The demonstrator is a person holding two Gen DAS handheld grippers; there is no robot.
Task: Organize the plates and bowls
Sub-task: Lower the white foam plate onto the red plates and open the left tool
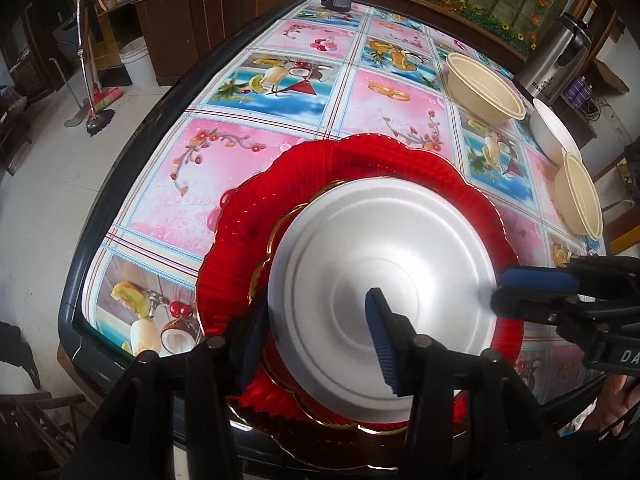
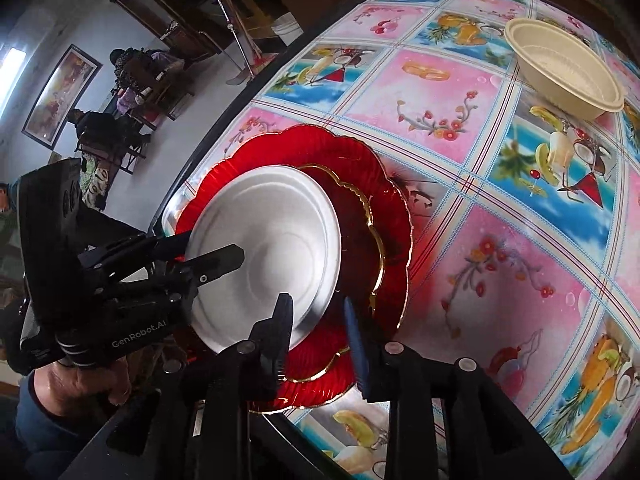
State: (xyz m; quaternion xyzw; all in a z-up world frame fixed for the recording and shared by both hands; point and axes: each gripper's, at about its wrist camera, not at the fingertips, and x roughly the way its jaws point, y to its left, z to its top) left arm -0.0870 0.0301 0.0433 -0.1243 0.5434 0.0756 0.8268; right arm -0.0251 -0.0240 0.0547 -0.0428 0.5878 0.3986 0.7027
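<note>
At the lower centre of the left wrist view, the white plate (image 1: pixel 380 276) lies on two stacked red plates (image 1: pixel 256 216) on the counter (image 1: pixel 224 148). The left claw (image 1: pixel 316 336) straddles its near rim, released. The right claw (image 2: pixel 320 344) is also released, at its edge. A beige bowl (image 1: pixel 484 88) sits at the upper right.

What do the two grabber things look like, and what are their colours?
Both are black plastic with round silver bolts. The left gripper has two long fingers with ridged blue pads. In the right wrist view its body shows white "GenRobot.AI" lettering. The right gripper looks the same: black fingers, blue ridged pad. A bare hand with a blue sleeve shows below the left one. No cables are visible.
</note>
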